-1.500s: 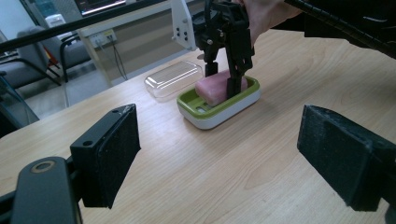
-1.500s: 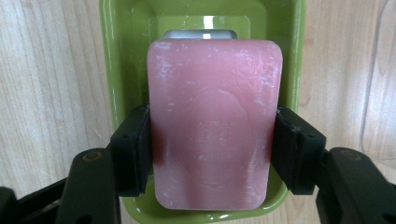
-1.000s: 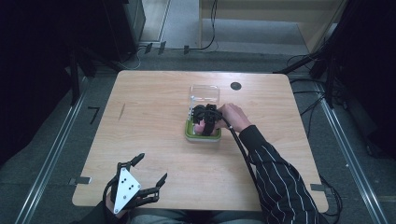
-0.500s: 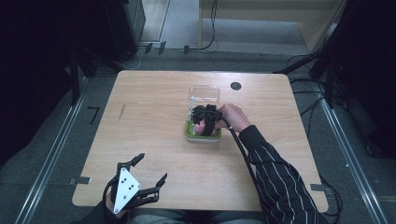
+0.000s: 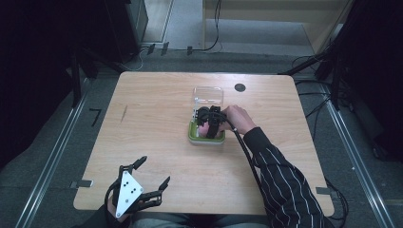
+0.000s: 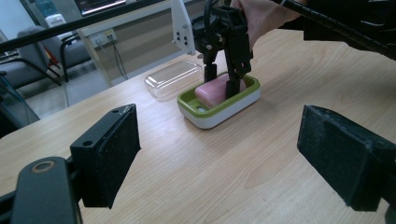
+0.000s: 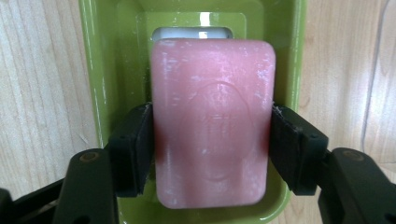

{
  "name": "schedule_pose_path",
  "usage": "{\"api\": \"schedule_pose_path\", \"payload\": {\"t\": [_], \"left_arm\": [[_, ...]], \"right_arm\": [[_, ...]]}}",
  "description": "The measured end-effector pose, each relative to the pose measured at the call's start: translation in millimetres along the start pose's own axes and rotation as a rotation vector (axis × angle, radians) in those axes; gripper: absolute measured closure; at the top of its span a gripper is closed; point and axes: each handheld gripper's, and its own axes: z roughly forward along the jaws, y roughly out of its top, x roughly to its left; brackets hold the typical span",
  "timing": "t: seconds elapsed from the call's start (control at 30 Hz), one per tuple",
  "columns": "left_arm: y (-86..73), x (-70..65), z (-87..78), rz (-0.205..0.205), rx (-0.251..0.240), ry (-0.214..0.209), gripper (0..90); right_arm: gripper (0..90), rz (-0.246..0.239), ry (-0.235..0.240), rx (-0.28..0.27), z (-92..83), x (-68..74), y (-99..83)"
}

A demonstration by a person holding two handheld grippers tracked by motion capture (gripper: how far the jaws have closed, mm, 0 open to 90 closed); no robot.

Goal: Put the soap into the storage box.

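Fingers, right gripper (image 7: 212,154): clamped on the long sides of the pink soap bar (image 7: 212,121), one pad (image 7: 135,149) on each flank; I hold it low inside the green soap dish (image 7: 100,84).
Fingers, left gripper (image 5: 142,183): wide apart, nothing between them, parked at the near left corner of the bench (image 5: 157,118).
Soap dish, location: mid-bench, slightly right of centre, its clear lid (image 5: 208,95) lying just beyond it toward the far edge.
Risk 1: soap looks slick; I judge it could squirt out of the pads if squeezed harder or tilted.
Risk 2: fingers sit close to the dish walls; a sideways pull may drag or tip the dish.
Risk 3: cable (image 5: 244,149) trails across the near right.
Room: left half open; lid crowds the far side.
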Motion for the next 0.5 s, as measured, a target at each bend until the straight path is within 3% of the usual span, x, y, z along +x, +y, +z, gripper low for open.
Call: {"api": "schedule_pose_path", "payload": {"t": [0.17, 0.5], "left_arm": [[0.4, -0.5, 1.1, 0.002, -0.001, -0.002, 13.6], [0.8, -0.4, 3.1, 0.001, -0.003, -0.009, 13.6]], "right_arm": [[35.3, 0.005, -0.015, -0.015, -6.8, -0.2, -1.9], [20.6, 0.115, 0.006, 0.019, -21.1, 3.0, -3.0]]}}
